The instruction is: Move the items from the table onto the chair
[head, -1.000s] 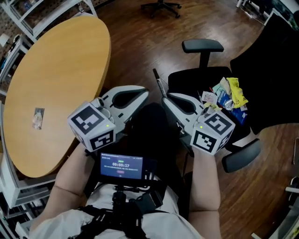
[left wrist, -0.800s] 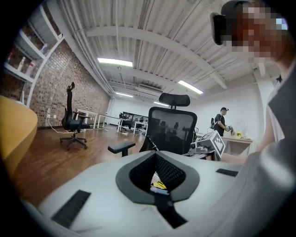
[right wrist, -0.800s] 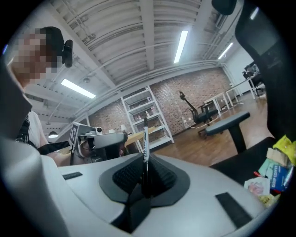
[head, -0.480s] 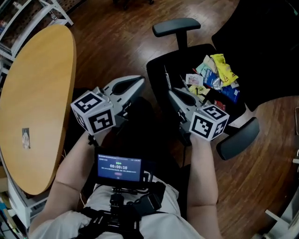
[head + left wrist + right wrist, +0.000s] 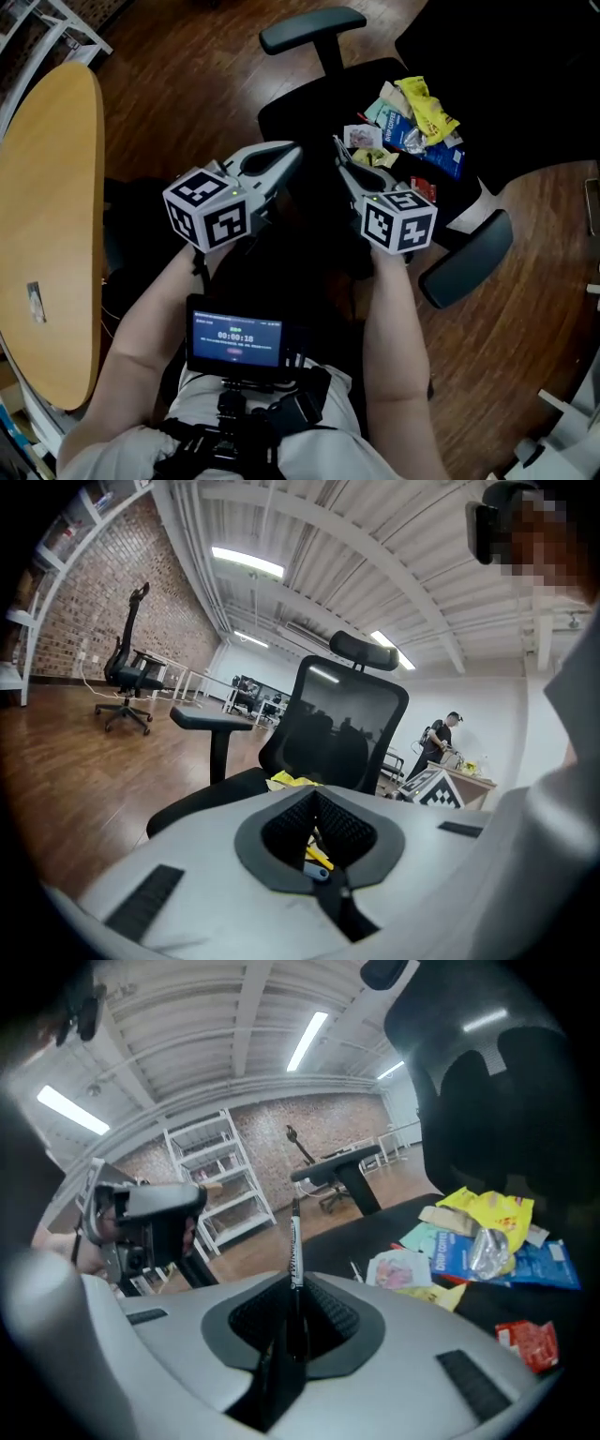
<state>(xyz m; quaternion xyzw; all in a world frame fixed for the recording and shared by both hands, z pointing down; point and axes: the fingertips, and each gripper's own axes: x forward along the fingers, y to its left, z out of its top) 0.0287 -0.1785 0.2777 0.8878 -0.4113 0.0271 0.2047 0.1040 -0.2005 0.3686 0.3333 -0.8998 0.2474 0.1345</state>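
Here, a black pen (image 5: 294,1251) is standing upright between the jaws of the right gripper (image 5: 295,1326). The jaws are pinching its lower end, and the rest of it is sticking out past them. The left gripper (image 5: 321,844) is pressing its jaws together on a small yellow thing with a grey tip (image 5: 317,860); what it is cannot be told.

In the head view the two grippers are hovering side by side, a little apart, just in front of a black office chair (image 5: 300,108), with their square-marked cubes facing the camera. A pile of packets (image 5: 412,117), yellow, blue, pale green and silver, is lying on the right part of the chair's seat. A red packet (image 5: 424,185) is lying nearer the seat's front edge, just beside the right gripper.

To the left, well apart from the chair, a round wooden table (image 5: 56,169) is bearing one small packet (image 5: 36,302). A small screen (image 5: 236,336) is glowing on the rig at the person's chest. Dark wooden floor (image 5: 187,84) is showing between the table and the chair.
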